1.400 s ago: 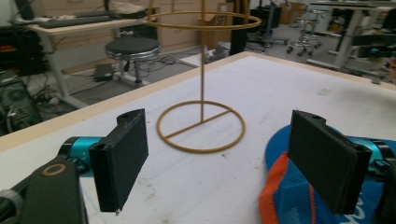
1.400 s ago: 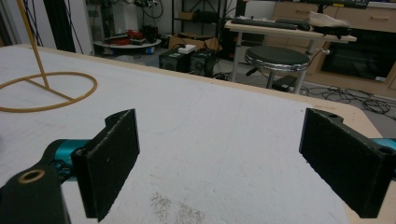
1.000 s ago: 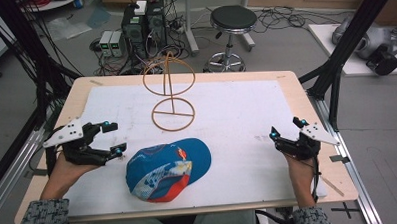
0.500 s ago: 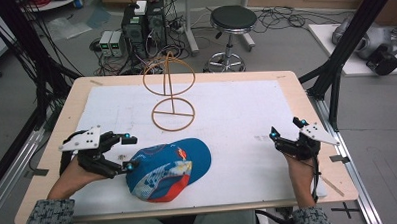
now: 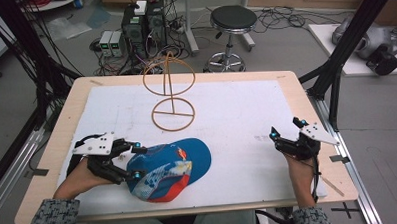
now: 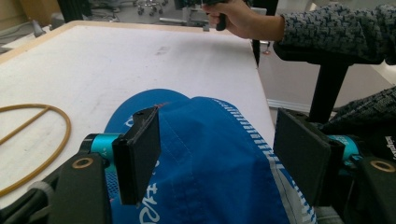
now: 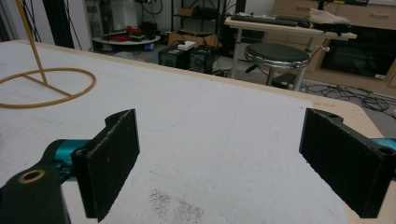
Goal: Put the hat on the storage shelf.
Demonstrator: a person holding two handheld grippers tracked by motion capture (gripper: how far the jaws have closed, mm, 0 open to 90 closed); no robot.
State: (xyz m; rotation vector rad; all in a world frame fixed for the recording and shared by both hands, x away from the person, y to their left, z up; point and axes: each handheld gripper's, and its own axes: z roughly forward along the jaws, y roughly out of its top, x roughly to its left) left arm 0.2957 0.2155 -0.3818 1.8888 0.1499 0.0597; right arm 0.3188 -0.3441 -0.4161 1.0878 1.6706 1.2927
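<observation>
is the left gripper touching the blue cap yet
Cannot tell. In the left gripper view the left gripper straddles the cap with open jaws, but no plain gap or contact shows.

The left gripper stands with its two black jaws spread wide, one on each side of the raised crown of a blue cap with white stitching; the left jaw lies against or just beside the fabric, the right one slightly off it. The cap lies on a white surface, and at the left edge a curved wooden ring with a crossbar rests flat on it. At the top, farther off, a hand in a dark patterned sleeve grips a black handle.
</observation>
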